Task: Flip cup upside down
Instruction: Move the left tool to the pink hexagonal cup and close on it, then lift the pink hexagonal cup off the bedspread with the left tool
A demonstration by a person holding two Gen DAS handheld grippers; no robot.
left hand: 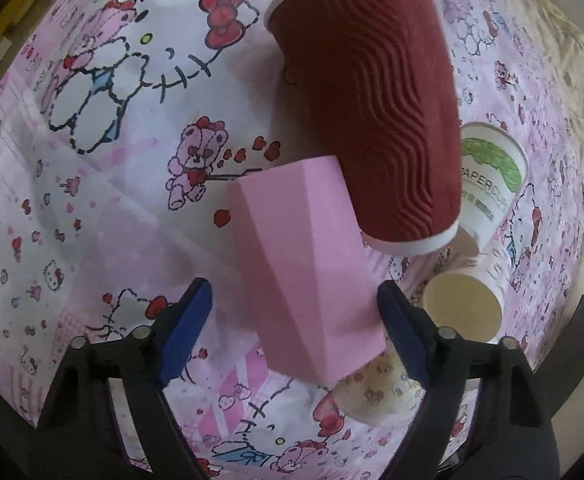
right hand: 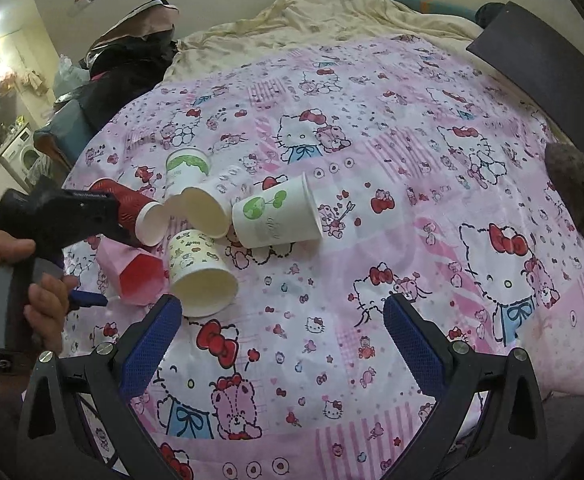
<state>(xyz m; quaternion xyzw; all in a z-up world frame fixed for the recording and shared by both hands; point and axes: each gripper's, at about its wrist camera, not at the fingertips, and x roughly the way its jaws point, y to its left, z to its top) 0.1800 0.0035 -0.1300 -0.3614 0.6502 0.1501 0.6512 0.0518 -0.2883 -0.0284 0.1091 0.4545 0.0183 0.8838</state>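
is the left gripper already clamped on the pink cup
No, the left gripper is open: its blue pads stand apart on either side of the pink faceted cup, gaps visible.

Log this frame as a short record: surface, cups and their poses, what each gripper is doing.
surface: patterned pink bedsheet
cups: six, all lying on their sides in one cluster
target: pink faceted cup, between the left gripper's fingers, not gripped
neighbours: dark red ribbed cup, green-print paper cup
left gripper: open, around the pink cup
right gripper: open, holding nothing, apart from the cups
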